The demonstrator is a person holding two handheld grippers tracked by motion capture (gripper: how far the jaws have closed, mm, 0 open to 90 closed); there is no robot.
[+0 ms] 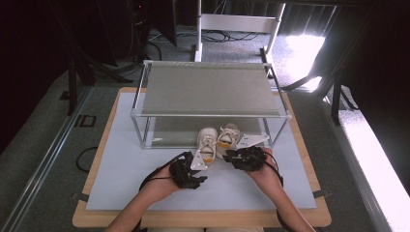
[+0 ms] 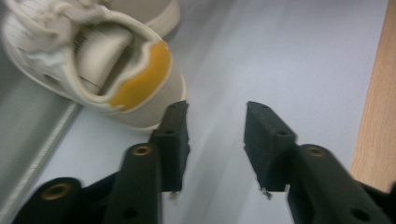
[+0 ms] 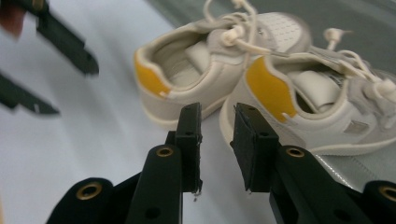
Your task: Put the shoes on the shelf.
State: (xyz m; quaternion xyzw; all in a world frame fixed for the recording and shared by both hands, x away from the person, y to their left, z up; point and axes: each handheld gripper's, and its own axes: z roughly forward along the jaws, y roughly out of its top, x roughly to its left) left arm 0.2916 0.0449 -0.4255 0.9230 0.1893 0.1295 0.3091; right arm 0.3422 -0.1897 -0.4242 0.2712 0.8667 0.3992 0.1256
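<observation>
High view: two small cream shoes, left shoe and right shoe, side by side with toes under the front edge of the metal rack, heels with yellow tabs turned toward the person, probably so each heel can be reached from the near side. Left gripper just behind the left shoe's heel, right gripper just behind the right shoe's heel, one hand to one shoe, which suggests a paired grasp or push. All of it on the pale mat over the wooden table

Left gripper view: jaws of the left gripper standing moderately apart, nothing between them but bare mat; left shoe up and to the left, its heel touching or almost touching the outer side of the near jaw, not caught. Looks offset, so likely in need of a shift toward the heel before any grip

Right gripper view: jaws of the right gripper narrow, with a slim gap and nothing pinched; aimed at the spot where the two heels meet, right shoe just beyond, left shoe beside it. Narrow setting probably suited to nipping the thin heel collar. Other gripper blurred at the upper left
</observation>
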